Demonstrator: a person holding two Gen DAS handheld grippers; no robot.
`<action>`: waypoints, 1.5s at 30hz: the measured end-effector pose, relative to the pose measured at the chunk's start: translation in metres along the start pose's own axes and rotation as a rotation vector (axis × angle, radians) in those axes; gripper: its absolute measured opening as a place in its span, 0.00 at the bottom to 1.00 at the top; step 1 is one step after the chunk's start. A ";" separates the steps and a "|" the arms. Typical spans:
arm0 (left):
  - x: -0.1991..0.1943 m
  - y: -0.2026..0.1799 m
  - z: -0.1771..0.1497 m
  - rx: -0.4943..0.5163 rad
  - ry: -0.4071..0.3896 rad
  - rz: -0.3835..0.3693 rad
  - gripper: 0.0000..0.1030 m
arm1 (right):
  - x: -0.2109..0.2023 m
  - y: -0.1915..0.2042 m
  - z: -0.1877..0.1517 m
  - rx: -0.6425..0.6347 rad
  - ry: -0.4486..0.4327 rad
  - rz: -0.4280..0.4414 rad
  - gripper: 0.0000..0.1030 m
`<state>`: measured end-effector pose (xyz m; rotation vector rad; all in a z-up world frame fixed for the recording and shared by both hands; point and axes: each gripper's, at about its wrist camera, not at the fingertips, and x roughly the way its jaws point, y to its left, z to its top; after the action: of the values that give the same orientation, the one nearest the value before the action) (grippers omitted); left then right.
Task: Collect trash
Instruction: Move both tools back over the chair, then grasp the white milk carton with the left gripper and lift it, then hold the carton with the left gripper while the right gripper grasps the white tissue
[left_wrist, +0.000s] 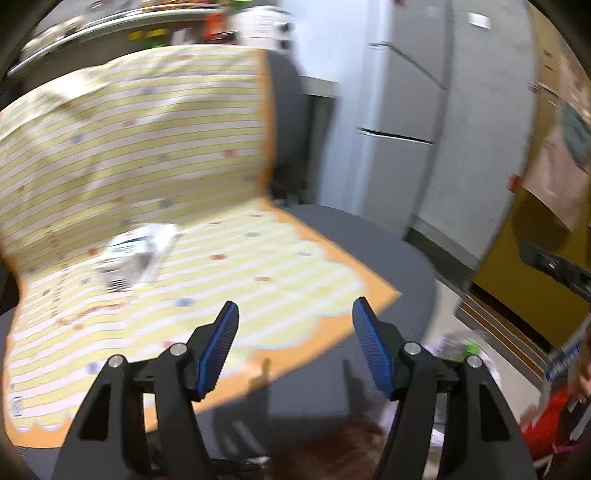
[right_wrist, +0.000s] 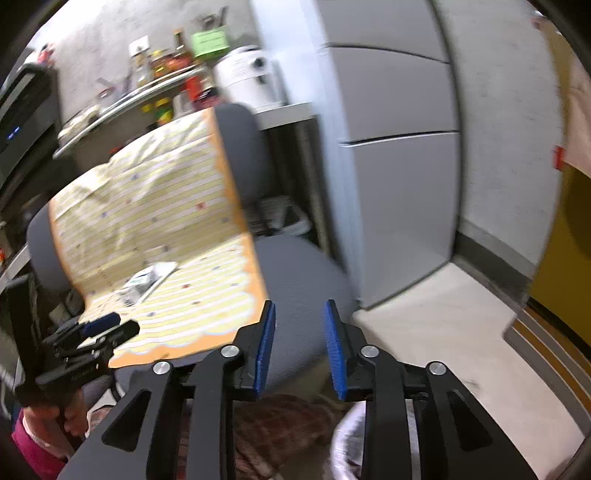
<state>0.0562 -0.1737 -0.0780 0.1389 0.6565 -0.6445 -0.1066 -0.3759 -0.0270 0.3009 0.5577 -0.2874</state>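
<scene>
A crumpled white and green wrapper (left_wrist: 136, 254) lies on a yellow striped cloth (left_wrist: 155, 155) draped over a grey office chair (left_wrist: 369, 251). My left gripper (left_wrist: 295, 304) hovers open over the cloth's near orange edge, to the right of and nearer than the wrapper, with nothing between its blue pads. The right wrist view shows the same wrapper (right_wrist: 147, 280) far left of my right gripper (right_wrist: 301, 304), which is open and empty above the bare chair seat (right_wrist: 299, 280). The left gripper (right_wrist: 112, 325) shows there too, held by a hand near the cloth's front corner.
A grey fridge (right_wrist: 399, 147) stands right of the chair, with a white appliance (right_wrist: 247, 77) and a shelf of bottles (right_wrist: 166, 62) behind. A white-lined bin (right_wrist: 347, 443) sits below my right gripper. A clear bag of rubbish (left_wrist: 461, 347) lies on the floor by a yellow door (left_wrist: 517, 266).
</scene>
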 end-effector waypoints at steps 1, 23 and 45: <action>0.000 0.010 0.002 -0.015 0.000 0.019 0.61 | 0.005 0.007 0.002 -0.010 0.005 0.012 0.32; 0.058 0.166 0.027 -0.228 0.155 0.263 0.80 | 0.185 0.153 0.049 -0.212 0.218 0.202 0.40; 0.111 0.190 0.041 -0.294 0.184 0.225 0.64 | 0.223 0.164 0.046 -0.202 0.294 0.215 0.50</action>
<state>0.2587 -0.0918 -0.1275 -0.0025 0.8912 -0.3156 0.1527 -0.2827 -0.0807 0.2058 0.8309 0.0241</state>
